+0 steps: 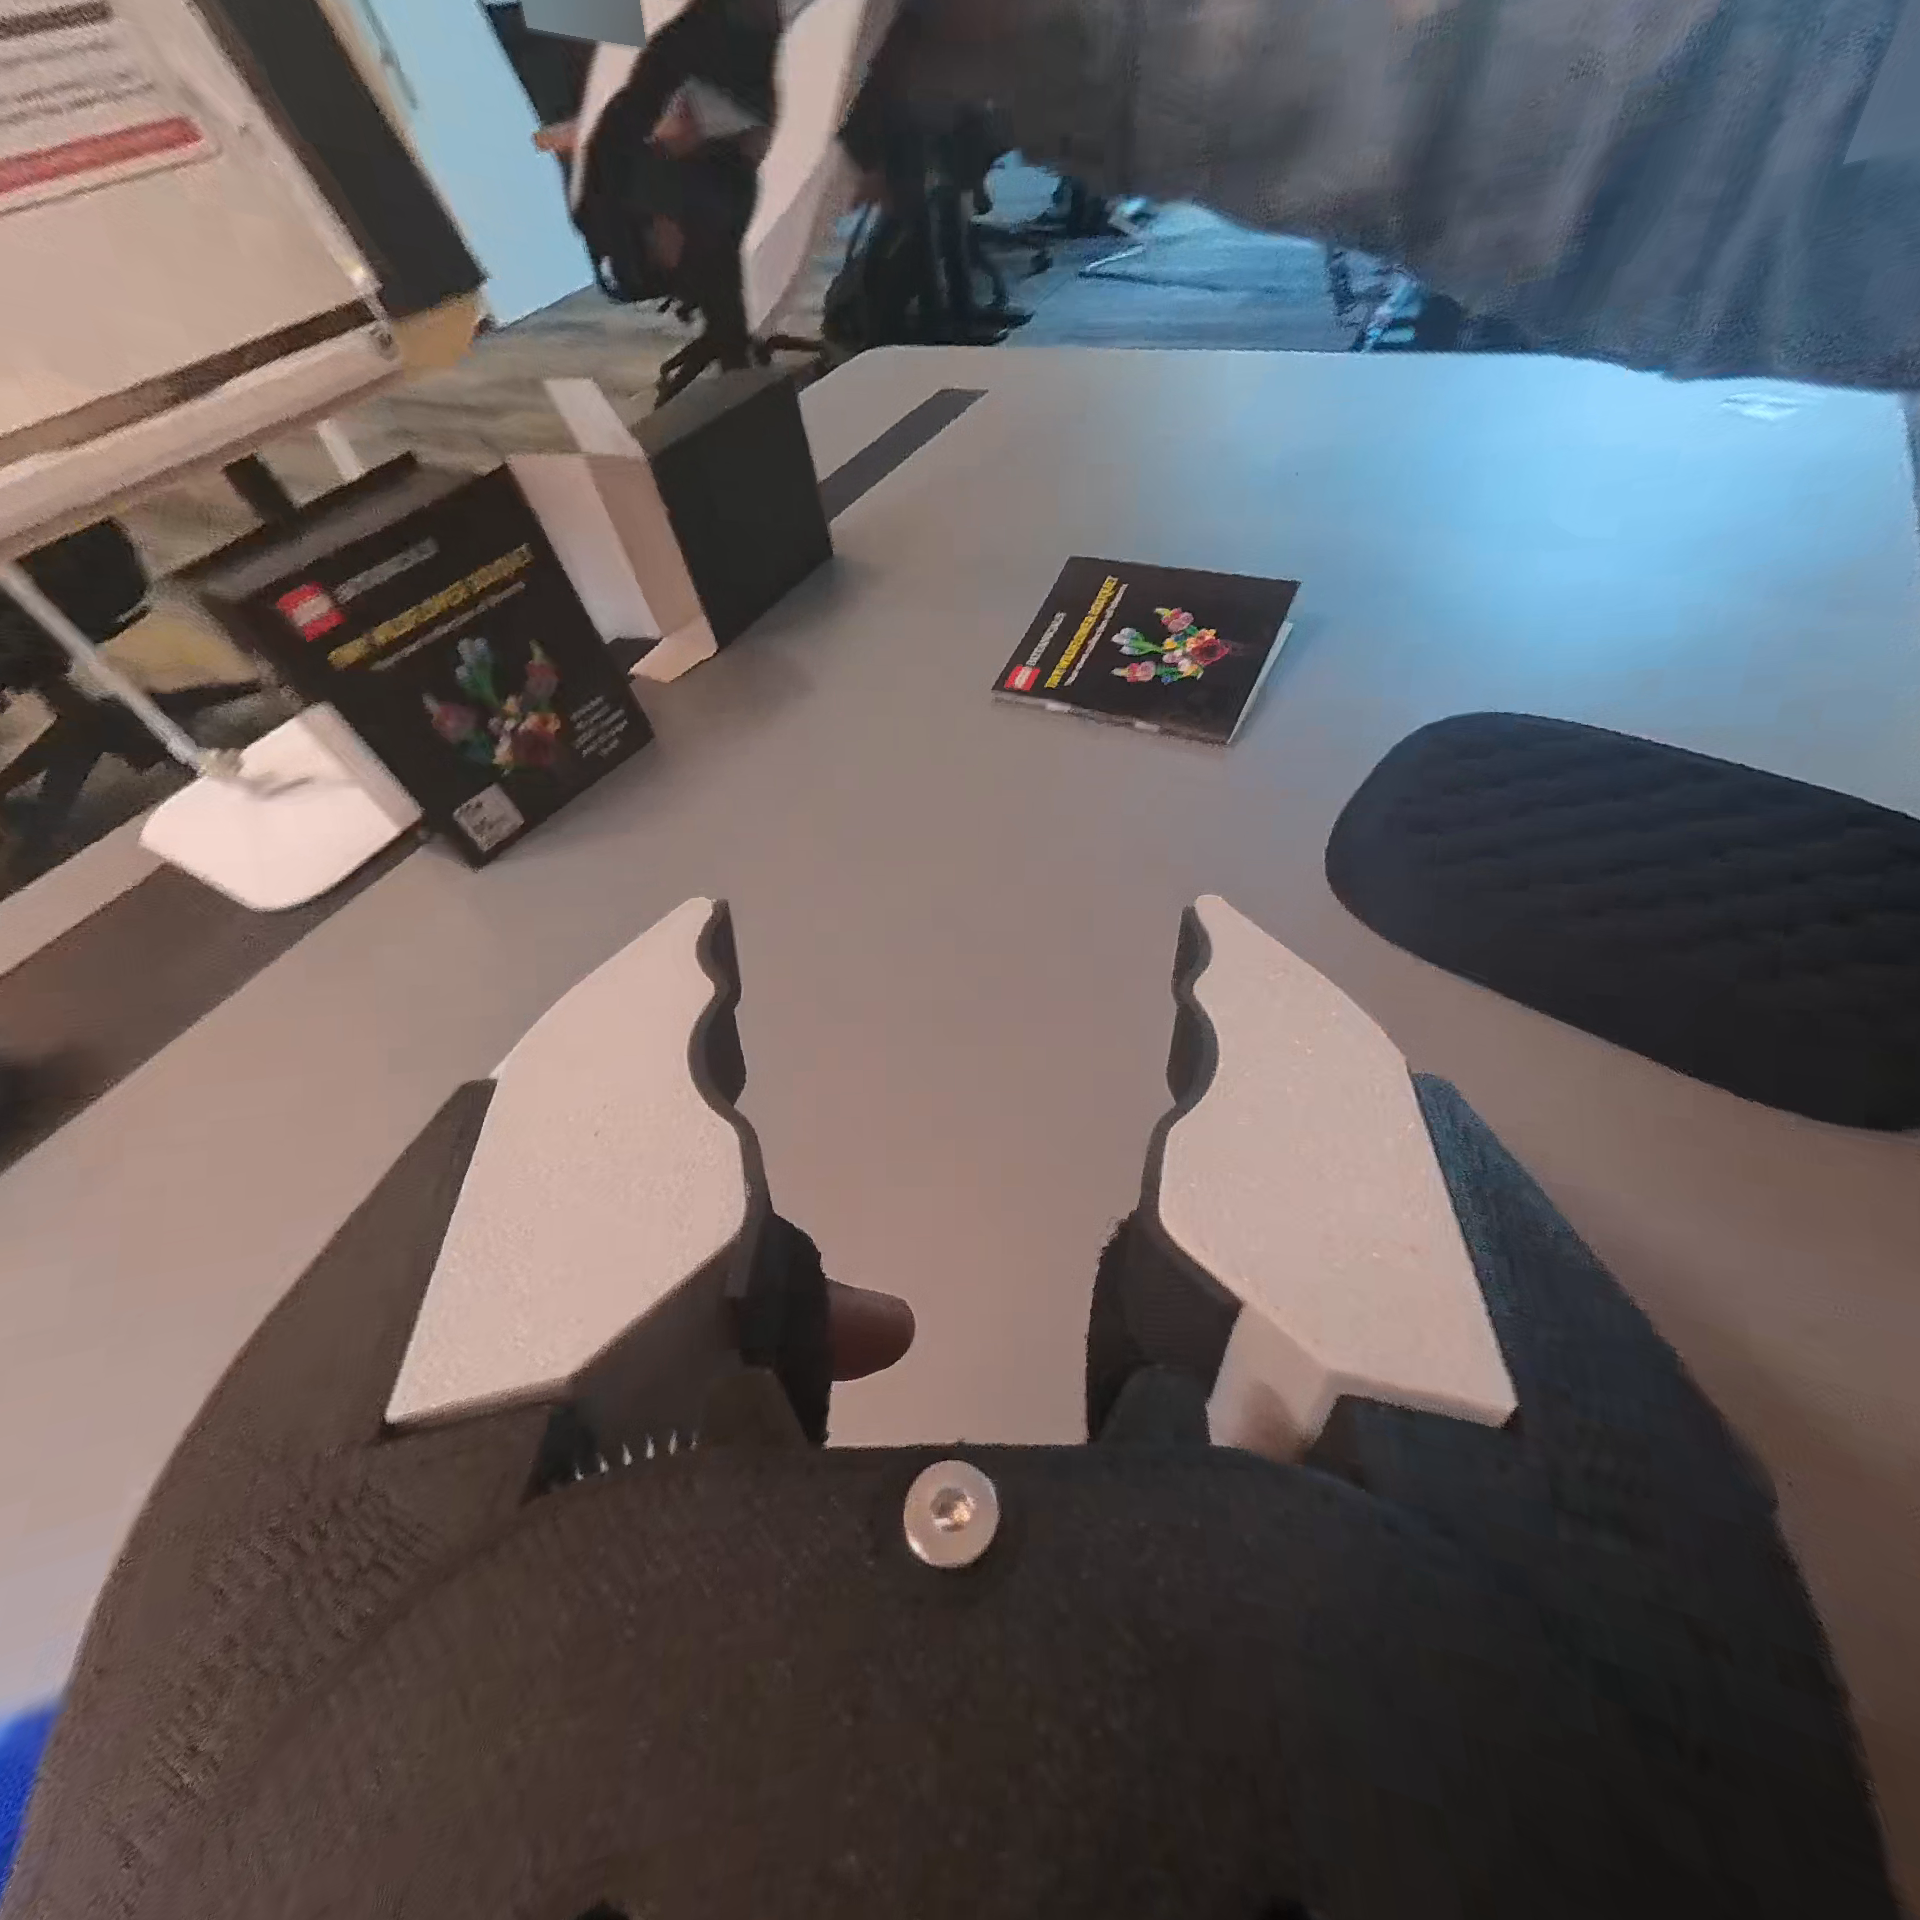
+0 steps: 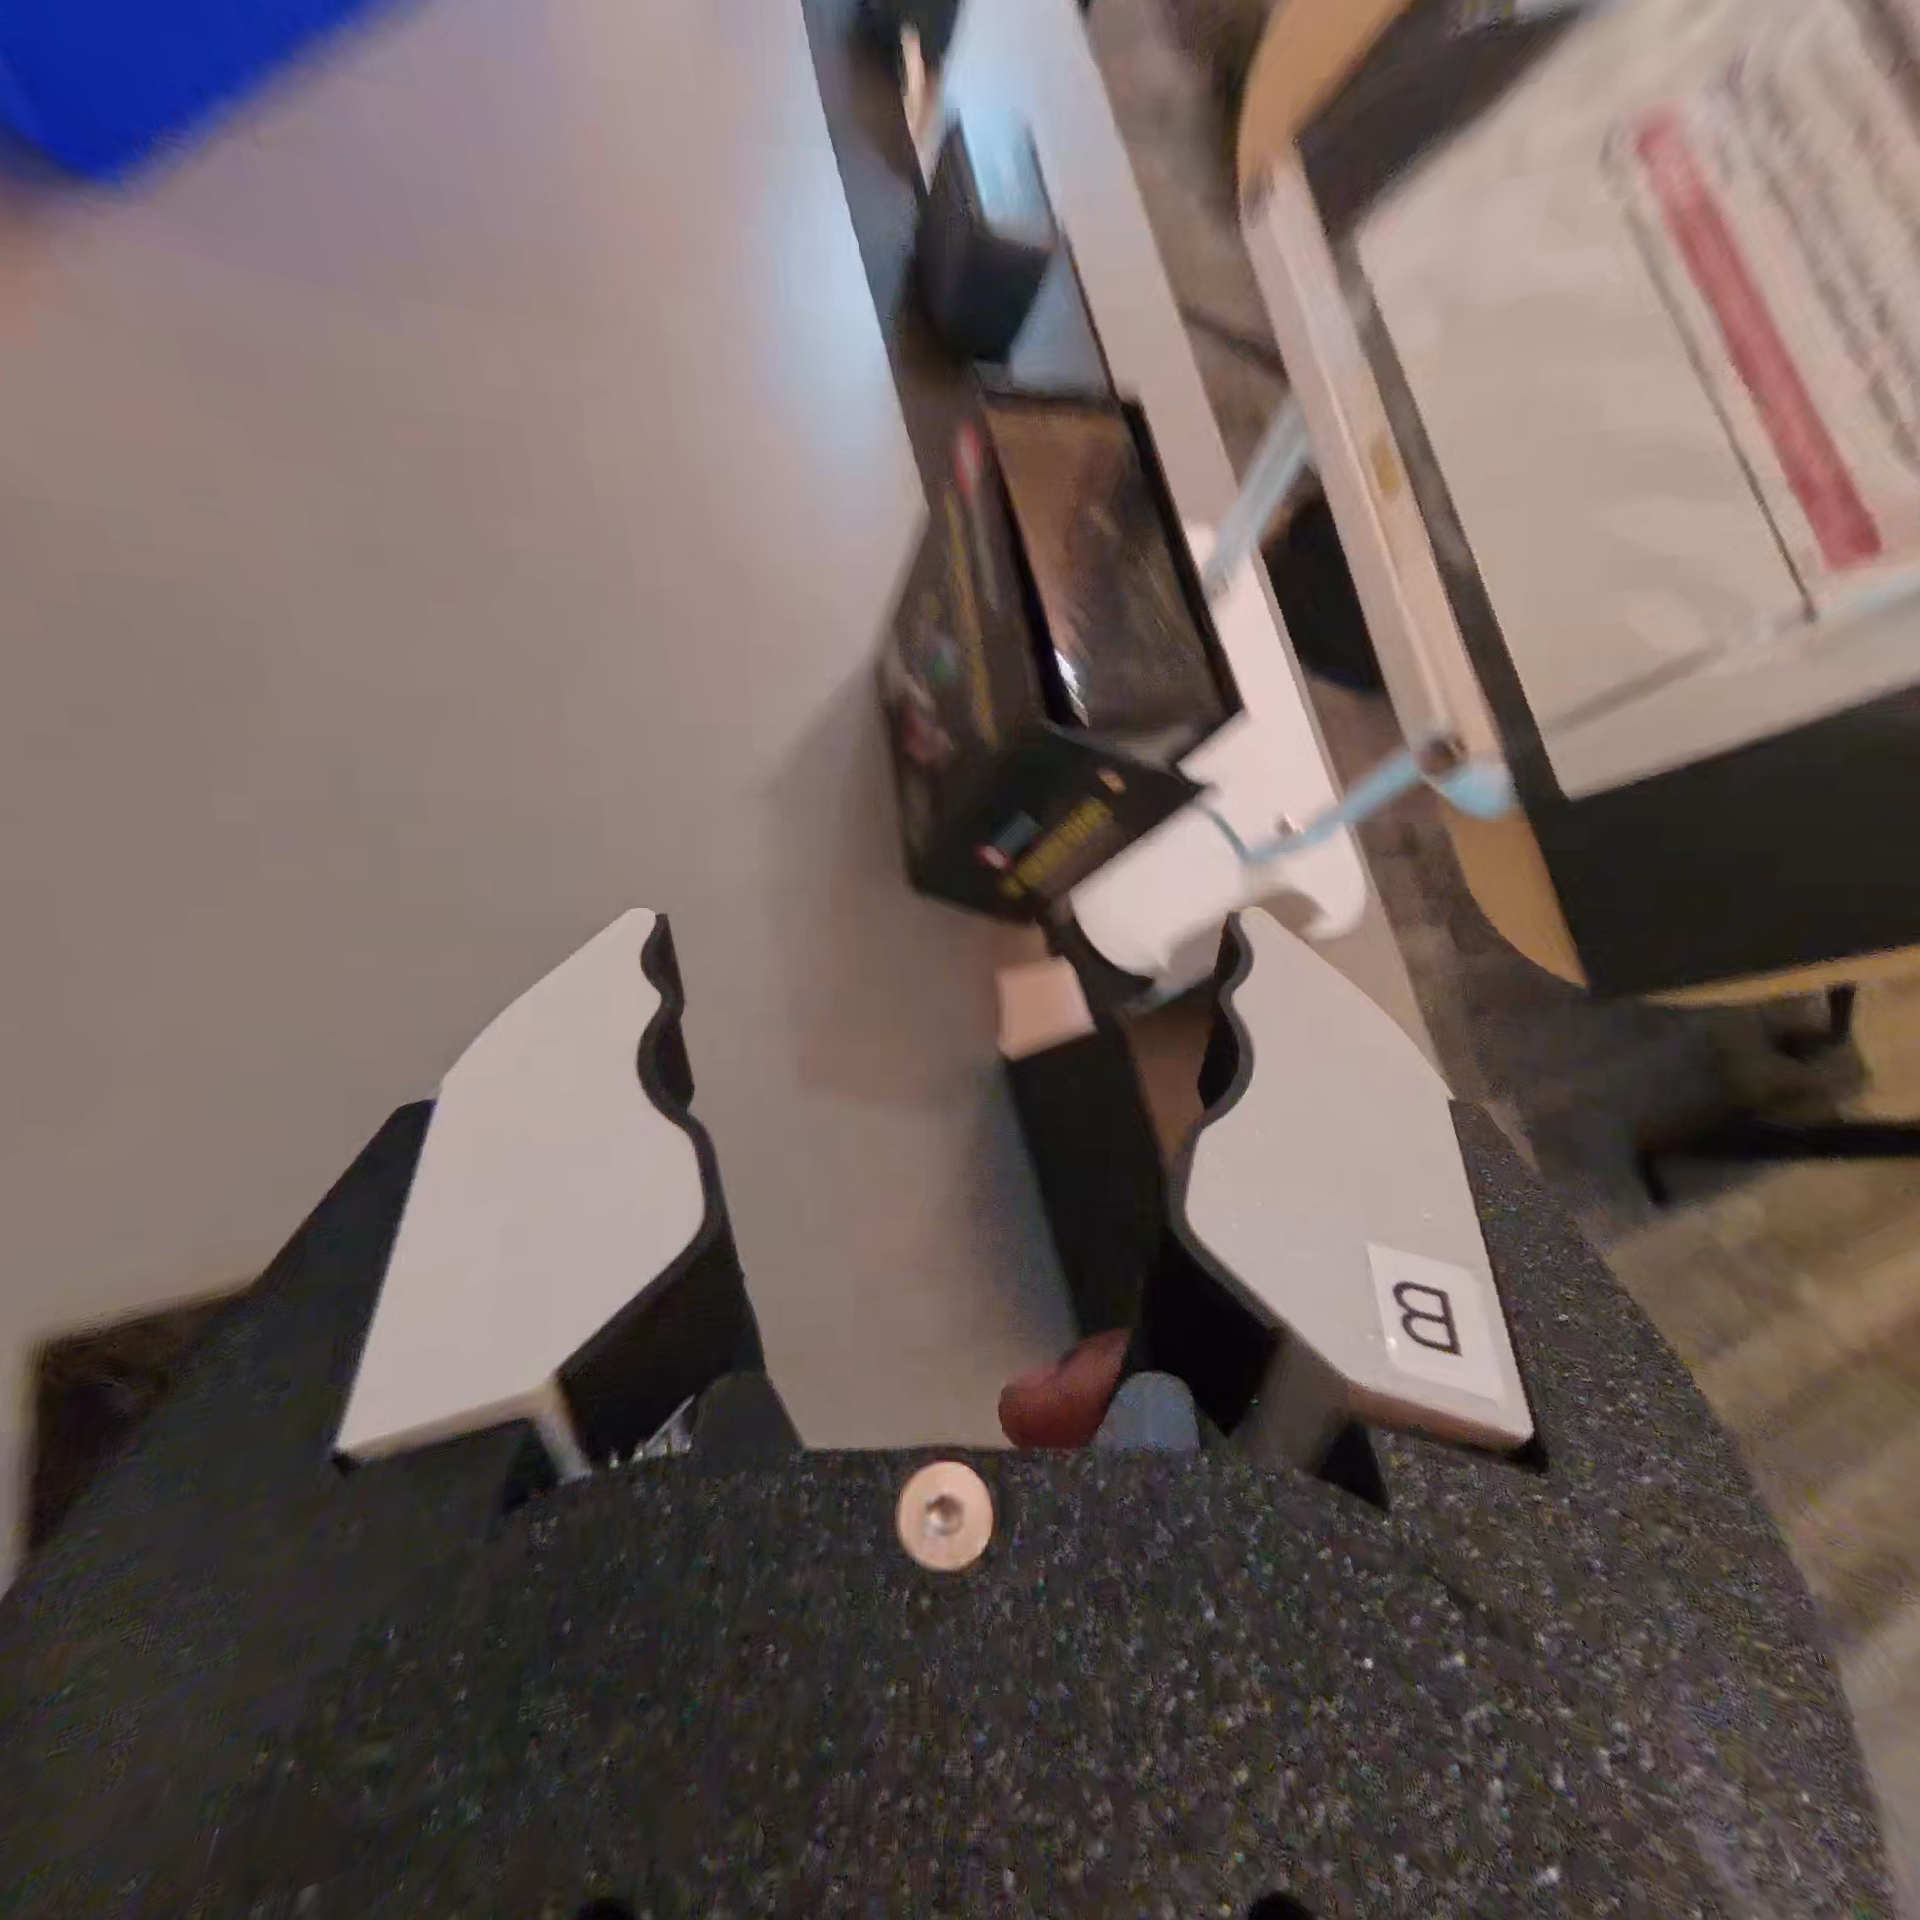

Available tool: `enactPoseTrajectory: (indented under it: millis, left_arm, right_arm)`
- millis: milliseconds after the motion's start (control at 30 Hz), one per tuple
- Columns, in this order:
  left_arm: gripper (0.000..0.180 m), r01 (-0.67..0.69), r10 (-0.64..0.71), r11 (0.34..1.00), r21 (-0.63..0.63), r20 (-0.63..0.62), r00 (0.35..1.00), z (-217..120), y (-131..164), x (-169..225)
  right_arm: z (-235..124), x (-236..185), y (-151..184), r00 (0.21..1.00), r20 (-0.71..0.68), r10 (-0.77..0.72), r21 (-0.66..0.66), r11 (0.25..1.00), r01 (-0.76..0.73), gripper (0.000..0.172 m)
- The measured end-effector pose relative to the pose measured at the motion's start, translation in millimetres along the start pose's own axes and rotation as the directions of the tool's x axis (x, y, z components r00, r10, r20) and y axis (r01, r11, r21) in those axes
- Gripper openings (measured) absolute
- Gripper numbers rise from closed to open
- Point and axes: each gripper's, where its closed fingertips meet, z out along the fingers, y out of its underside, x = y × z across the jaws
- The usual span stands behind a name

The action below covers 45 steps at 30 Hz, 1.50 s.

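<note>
Left gripper (image 1: 956, 914) jaws spread over bare grey tabletop (image 1: 935, 790), pinching nothing. Right gripper (image 2: 951, 930) jaws also spread and empty, at the tabletop edge just beside the open black box (image 2: 1049, 665) and white stand base (image 2: 1226, 873). Risk: right view is blurred, so a fast swing could clip the box flap or stand and knock them off the edge. Count: two black boxes, one booklet (image 1: 1143, 649), one dark cushion (image 1: 1662, 904), one stand.
</note>
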Motion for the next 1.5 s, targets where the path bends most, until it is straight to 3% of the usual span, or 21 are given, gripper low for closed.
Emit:
enactPoseTrajectory:
  millis: [200,333,433,567,700,767,833,933,1100,1333,1500]
  left_arm:
    - [0.081,0.082,-0.067,0.992,-0.098,0.149,0.987,-60,24,-26]
    - [0.078,0.080,-0.001,0.964,-0.254,0.297,0.955,-96,64,-55]
    - [0.072,0.158,-0.024,0.917,-0.367,0.343,0.939,-113,96,-64]
    - [0.070,0.199,-0.079,0.918,-0.342,0.333,0.939,-116,105,-66]
    - [0.072,0.219,-0.155,0.958,-0.187,0.305,0.940,-102,85,-66]
    - [0.092,0.253,-0.225,0.966,-0.050,0.317,0.921,-96,67,-72]
    - [0.131,0.316,-0.328,0.944,0.096,0.380,0.865,-94,52,-85]
    - [0.145,0.335,-0.394,0.919,0.209,0.437,0.809,-87,36,-95]
    - [0.146,0.350,-0.411,0.911,0.217,0.452,0.792,-58,23,-91]
    - [0.145,0.339,-0.401,0.914,0.222,0.609,0.685,-46,19,-91]
    - [0.145,0.239,-0.312,0.949,0.204,0.704,0.638,-50,-2,-87]
  right_arm:
    - [-4,-110,-50,0.992,0.091,0.085,0.232,0.967,-0.104,0.098]
    - [12,-171,-65,0.987,0.139,0.080,0.263,0.958,-0.115,0.095]
    - [25,-208,-71,0.977,0.180,0.111,0.269,0.950,-0.157,0.095]
    - [36,-241,-71,0.957,0.226,0.182,0.266,0.934,-0.241,0.094]
    - [35,-250,-71,0.940,0.188,0.285,0.312,0.890,-0.332,0.097]
    - [32,-246,-66,0.936,0.118,0.333,0.326,0.877,-0.353,0.107]
    - [25,-237,-63,0.920,0.031,0.391,0.357,0.855,-0.375,0.118]
    - [10,-219,-59,0.845,-0.095,0.527,0.434,0.786,-0.441,0.135]
    - [-5,-203,-46,0.682,-0.229,0.695,0.547,0.671,-0.501,0.147]
    - [-24,-204,-41,0.571,-0.459,0.681,0.579,0.716,-0.390,0.147]
    - [-46,-206,-39,0.464,-0.548,0.696,0.615,0.711,-0.341,0.142]
